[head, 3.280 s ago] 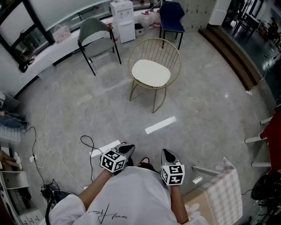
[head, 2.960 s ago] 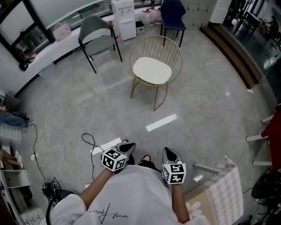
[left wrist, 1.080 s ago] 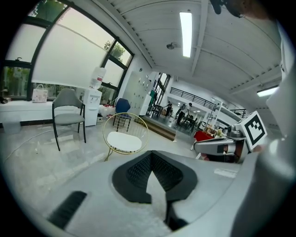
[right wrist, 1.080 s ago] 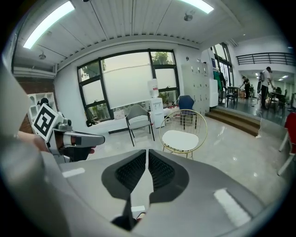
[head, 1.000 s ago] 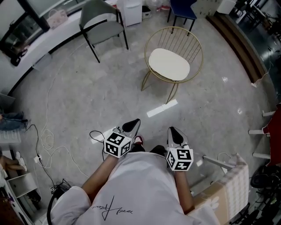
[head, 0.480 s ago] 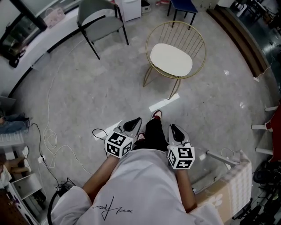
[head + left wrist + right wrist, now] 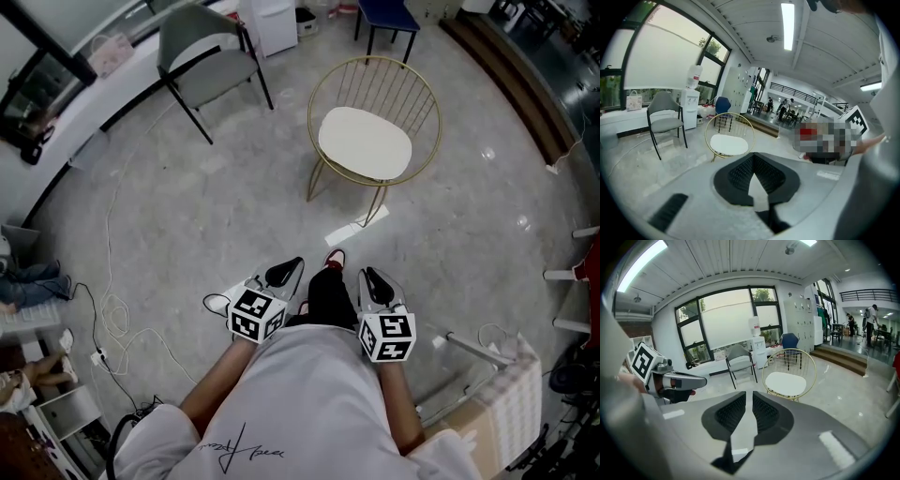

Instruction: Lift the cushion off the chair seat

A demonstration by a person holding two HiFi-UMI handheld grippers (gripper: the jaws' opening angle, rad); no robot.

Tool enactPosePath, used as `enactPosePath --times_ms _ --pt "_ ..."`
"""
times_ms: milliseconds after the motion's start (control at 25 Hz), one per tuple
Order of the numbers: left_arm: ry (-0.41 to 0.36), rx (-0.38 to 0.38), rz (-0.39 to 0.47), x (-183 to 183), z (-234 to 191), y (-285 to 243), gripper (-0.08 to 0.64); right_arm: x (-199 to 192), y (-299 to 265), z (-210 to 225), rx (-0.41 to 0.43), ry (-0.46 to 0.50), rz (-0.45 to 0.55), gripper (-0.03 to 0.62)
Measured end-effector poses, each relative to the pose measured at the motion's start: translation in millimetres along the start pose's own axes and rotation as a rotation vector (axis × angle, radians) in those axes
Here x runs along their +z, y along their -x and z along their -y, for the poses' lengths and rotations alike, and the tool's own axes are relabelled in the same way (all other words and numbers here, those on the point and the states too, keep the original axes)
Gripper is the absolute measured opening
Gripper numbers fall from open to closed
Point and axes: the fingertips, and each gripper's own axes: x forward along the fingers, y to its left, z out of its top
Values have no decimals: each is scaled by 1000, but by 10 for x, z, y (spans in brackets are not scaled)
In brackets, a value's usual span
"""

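Tool, left gripper: jaws pressed together, pads meeting at the tips; nothing between them, touching nothing.
Tool, right gripper: jaws a narrow slit apart; only floor shows through the gap, pads on nothing.
Pose: both held low before the person's chest, side by side, pointing toward the chair; a dark trouser leg and a shoe lie between them.
Cushion: cream, flat on the gold wire chair's seat, inside the round back; well apart from both grippers.
Floor: grey and glossy; a white strip just short of the chair's front leg; a cable loops at the left.
Grey chair: left of the gold one, apart from it.
Cut off: blue chair and white dispenser run off the head view's top edge.
Hidden: hands sit behind the marker cubes; the chair's rear legs are under the seat.
Unclear: whether the cushion is tied to the seat.
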Motion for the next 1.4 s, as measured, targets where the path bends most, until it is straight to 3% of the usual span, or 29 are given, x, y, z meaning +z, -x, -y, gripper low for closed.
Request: enactPosePath --times_ms 1000,1400 --pt "-23 -36 -55 1016 -380 -1312 -2 851 -845 1155 -40 -73 -12 29" --pt "-58 -29 -26 1290 -453 -1755 -2 1008 -1205 1407 -27 -11 -49 28"
